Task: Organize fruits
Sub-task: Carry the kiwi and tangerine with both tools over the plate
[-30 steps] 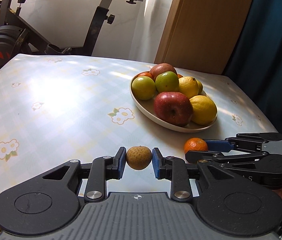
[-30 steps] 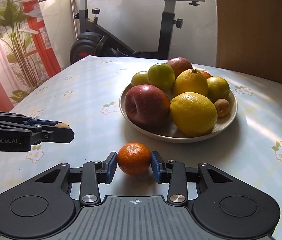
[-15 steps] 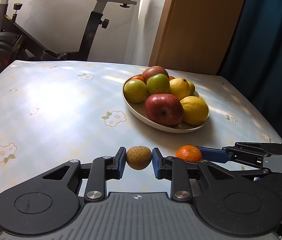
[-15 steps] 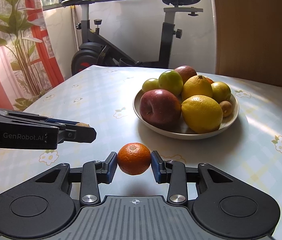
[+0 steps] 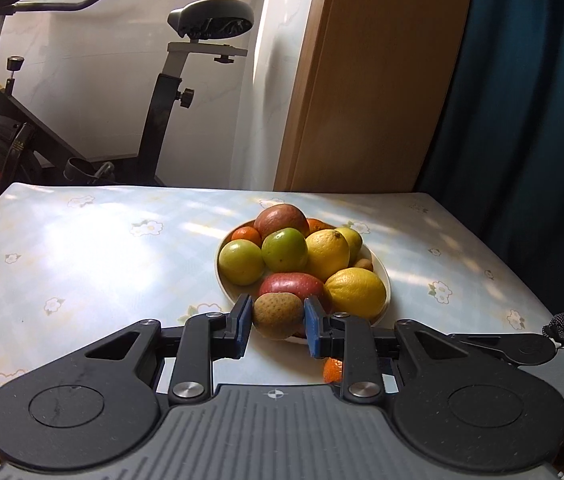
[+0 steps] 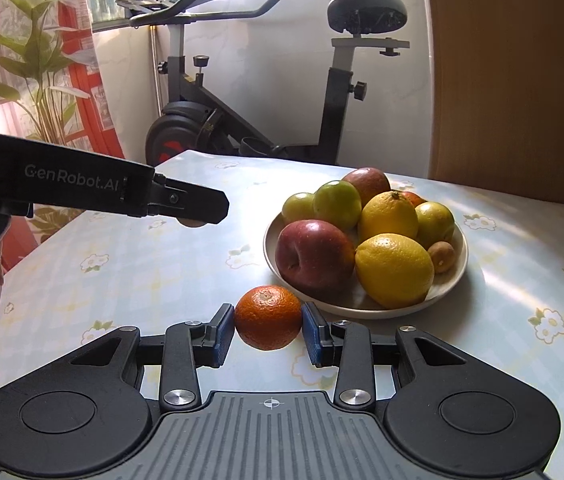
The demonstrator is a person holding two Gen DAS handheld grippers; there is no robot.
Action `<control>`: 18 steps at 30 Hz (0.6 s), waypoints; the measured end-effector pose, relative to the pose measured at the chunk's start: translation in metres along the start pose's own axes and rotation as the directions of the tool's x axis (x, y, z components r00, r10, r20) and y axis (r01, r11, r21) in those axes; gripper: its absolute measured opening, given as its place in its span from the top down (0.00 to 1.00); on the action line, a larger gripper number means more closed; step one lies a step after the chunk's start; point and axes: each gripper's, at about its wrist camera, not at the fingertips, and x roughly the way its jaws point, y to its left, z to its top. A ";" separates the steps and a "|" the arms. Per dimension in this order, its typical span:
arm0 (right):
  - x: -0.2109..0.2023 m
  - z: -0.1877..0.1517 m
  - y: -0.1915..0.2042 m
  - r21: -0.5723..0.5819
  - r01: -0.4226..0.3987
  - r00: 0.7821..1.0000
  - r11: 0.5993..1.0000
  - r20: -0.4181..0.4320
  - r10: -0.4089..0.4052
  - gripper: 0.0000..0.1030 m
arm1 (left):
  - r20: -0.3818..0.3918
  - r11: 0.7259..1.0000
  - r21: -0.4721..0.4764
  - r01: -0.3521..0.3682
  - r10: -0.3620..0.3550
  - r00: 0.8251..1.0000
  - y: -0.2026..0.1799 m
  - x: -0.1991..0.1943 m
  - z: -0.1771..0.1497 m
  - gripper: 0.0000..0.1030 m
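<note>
My left gripper point(image 5: 277, 320) is shut on a small brown kiwi point(image 5: 276, 314) and holds it in the air in front of the white fruit plate point(image 5: 382, 280). My right gripper point(image 6: 268, 326) is shut on a mandarin point(image 6: 268, 316), held above the table just before the plate point(image 6: 456, 270). The plate is piled with red apples, green apples, lemons, mandarins and a small kiwi point(image 6: 441, 255). In the right wrist view the left gripper point(image 6: 197, 210) reaches in from the left, higher up, with only the kiwi's underside showing. A sliver of the mandarin point(image 5: 332, 370) shows under my left fingers.
The table point(image 5: 81, 264) has a pale floral cloth. An exercise bike point(image 6: 217, 116) stands behind its far edge, a potted plant point(image 6: 41, 76) at the far left, a wooden panel point(image 5: 370, 80) and a dark curtain point(image 5: 522, 100) at the back right.
Both grippers have risen off the table with their fruit. The left one has gone higher and swung toward the plate, so the kiwi now sits in front of it.
</note>
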 end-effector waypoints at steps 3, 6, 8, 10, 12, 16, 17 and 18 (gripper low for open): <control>-0.003 0.014 -0.003 -0.024 0.008 1.000 1.000 0.023 -0.008 0.68 | 0.019 1.000 0.003 0.002 -0.002 1.000 -0.003 0.002 0.017 0.71; -0.005 0.032 -0.010 -0.036 0.023 0.998 0.999 0.058 -0.021 0.68 | 0.048 0.999 0.032 -0.009 0.008 0.999 -0.011 0.004 0.031 0.71; -0.005 0.045 -0.014 -0.044 0.030 0.997 0.999 0.076 -0.027 0.68 | 0.063 0.999 0.038 -0.007 0.004 0.998 -0.015 0.007 0.042 0.71; -0.004 0.055 -0.017 -0.064 0.042 0.995 0.997 0.090 -0.036 0.68 | 0.082 0.999 0.040 -0.002 -0.001 0.997 -0.017 0.009 0.053 0.71; 0.000 0.065 -0.021 -0.089 0.055 0.994 0.995 0.100 -0.046 0.68 | 0.101 0.999 0.038 0.006 -0.010 0.995 -0.017 0.012 0.067 0.71; 0.009 0.077 -0.032 -0.095 0.068 0.993 0.993 0.100 -0.058 0.68 | 0.101 0.998 0.068 0.006 -0.013 0.995 -0.025 0.028 0.080 0.71; 0.012 0.079 -0.035 -0.096 0.070 0.993 0.993 0.097 -0.060 0.68 | 0.094 0.997 0.077 0.003 -0.011 0.996 -0.027 0.034 0.080 0.71; 0.014 0.079 -0.037 -0.098 0.071 0.994 0.993 0.092 -0.062 0.68 | 0.085 0.997 0.080 0.002 -0.008 0.996 -0.028 0.038 0.079 0.71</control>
